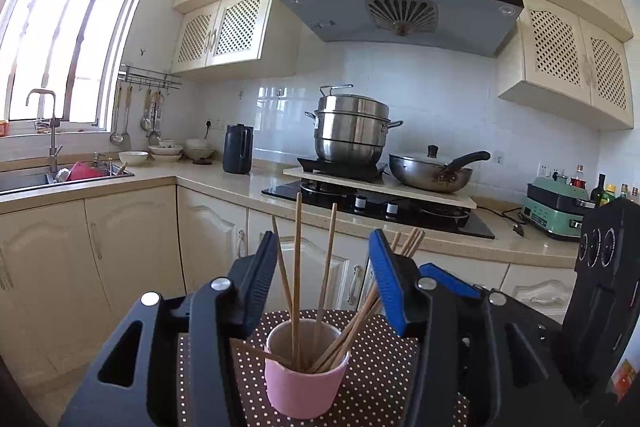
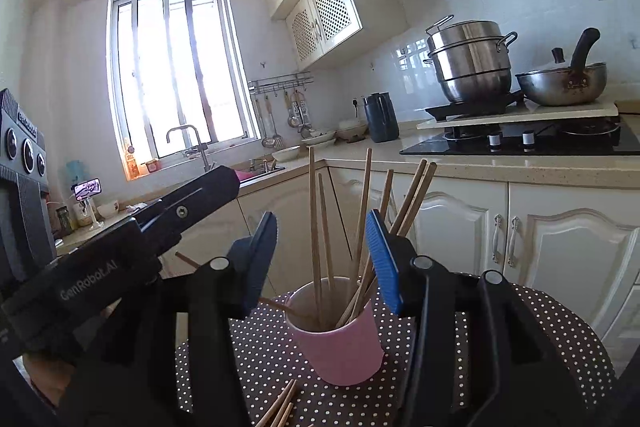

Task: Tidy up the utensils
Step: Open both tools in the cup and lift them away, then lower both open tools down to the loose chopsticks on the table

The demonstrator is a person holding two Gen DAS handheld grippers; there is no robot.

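A pink cup [image 1: 304, 387] [image 2: 340, 351] stands upright on a brown polka-dot mat [image 1: 384, 367] [image 2: 548, 327]. Several wooden chopsticks [image 1: 296, 267] [image 2: 313, 211] stand in it, leaning apart. My left gripper [image 1: 323, 243] is open just above and behind the cup; some sticks rise between its fingers without being pressed. My right gripper [image 2: 323, 217] is open in the same way, with sticks in the gap. One chopstick [image 1: 256, 350] [image 2: 276, 305] lies on the mat left of the cup. A few more loose chopsticks [image 2: 280, 407] lie at the mat's near edge.
The left gripper's black body [image 2: 120, 267] fills the lower left of the right wrist view. Behind the mat run cream cabinets and a counter with a gas hob [image 1: 376, 205], a steel steamer pot [image 1: 350, 131], a wok [image 1: 432, 171], a dark kettle [image 1: 238, 149] and a sink [image 1: 60, 177].
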